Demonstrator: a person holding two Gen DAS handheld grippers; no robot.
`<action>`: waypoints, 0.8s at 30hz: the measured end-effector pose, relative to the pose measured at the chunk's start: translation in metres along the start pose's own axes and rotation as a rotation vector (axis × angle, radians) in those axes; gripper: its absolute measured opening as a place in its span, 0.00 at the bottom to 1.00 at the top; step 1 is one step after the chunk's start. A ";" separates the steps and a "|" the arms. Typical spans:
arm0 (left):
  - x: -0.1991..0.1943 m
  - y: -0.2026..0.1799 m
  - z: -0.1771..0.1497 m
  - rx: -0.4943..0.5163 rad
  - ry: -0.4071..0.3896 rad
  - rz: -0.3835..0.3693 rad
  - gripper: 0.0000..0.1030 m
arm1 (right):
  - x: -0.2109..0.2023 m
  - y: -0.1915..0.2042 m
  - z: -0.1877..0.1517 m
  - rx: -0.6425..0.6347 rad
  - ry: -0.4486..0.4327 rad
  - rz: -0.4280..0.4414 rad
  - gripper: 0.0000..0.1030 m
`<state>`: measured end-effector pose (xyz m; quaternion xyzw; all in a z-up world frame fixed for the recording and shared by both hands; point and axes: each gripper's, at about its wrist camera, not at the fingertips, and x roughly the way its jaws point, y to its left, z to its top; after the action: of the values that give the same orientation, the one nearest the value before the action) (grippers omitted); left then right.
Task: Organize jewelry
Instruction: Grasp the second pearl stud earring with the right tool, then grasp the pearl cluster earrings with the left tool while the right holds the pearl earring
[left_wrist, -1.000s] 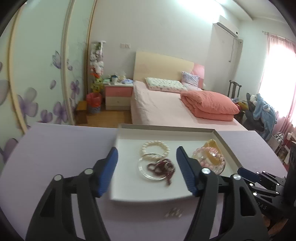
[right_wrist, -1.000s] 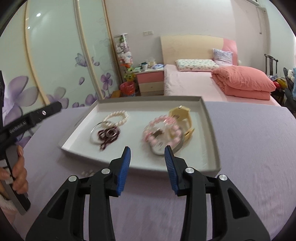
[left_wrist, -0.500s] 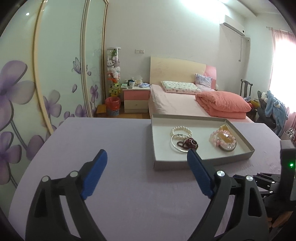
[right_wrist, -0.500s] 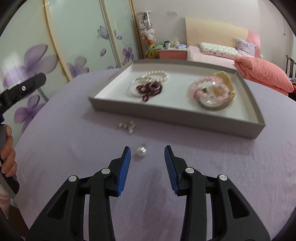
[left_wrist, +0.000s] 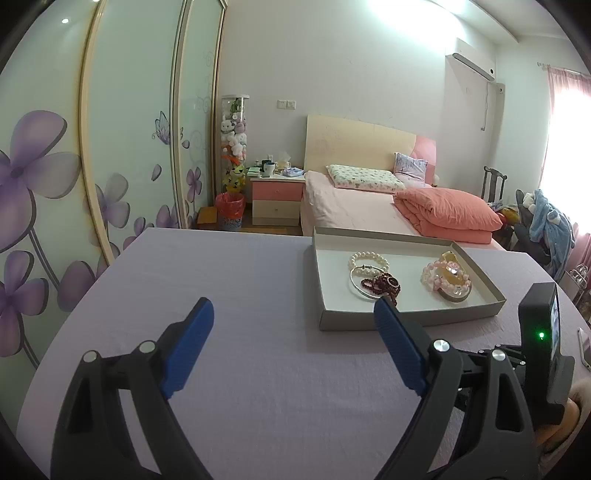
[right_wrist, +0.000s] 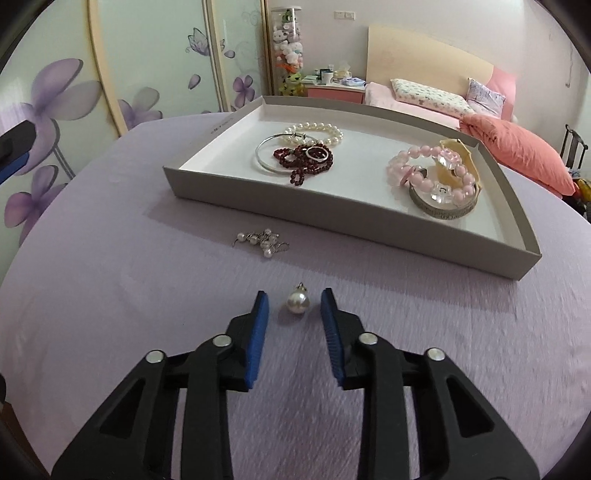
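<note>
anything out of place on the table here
Yes. Two pieces lie loose on the purple cloth outside the tray: a pearl pendant between the open fingers of the right gripper, and a small tangle of pearl earrings near the tray's front wall. The other jewelry sits inside.

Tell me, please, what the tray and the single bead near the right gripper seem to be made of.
The tray: probably stiff cardboard, matte grey outside and white inside, with thin folded walls. The single bead: pearl or imitation pearl, glossy cream-white, with a small metal loop on top; it lies between the right gripper's open fingers.
</note>
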<state>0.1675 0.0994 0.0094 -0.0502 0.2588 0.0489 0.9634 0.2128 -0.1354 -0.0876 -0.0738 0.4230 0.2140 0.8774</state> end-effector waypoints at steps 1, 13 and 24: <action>0.000 0.000 0.000 0.000 0.001 0.000 0.84 | 0.000 0.000 0.001 0.002 0.001 -0.002 0.25; 0.010 -0.009 -0.004 0.012 0.029 -0.002 0.84 | 0.003 0.003 0.005 -0.011 0.001 -0.010 0.21; 0.016 -0.026 -0.007 0.038 0.053 -0.013 0.84 | -0.001 -0.004 0.002 -0.014 0.007 -0.008 0.14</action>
<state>0.1806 0.0744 -0.0032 -0.0348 0.2846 0.0364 0.9573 0.2157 -0.1390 -0.0863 -0.0825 0.4242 0.2131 0.8763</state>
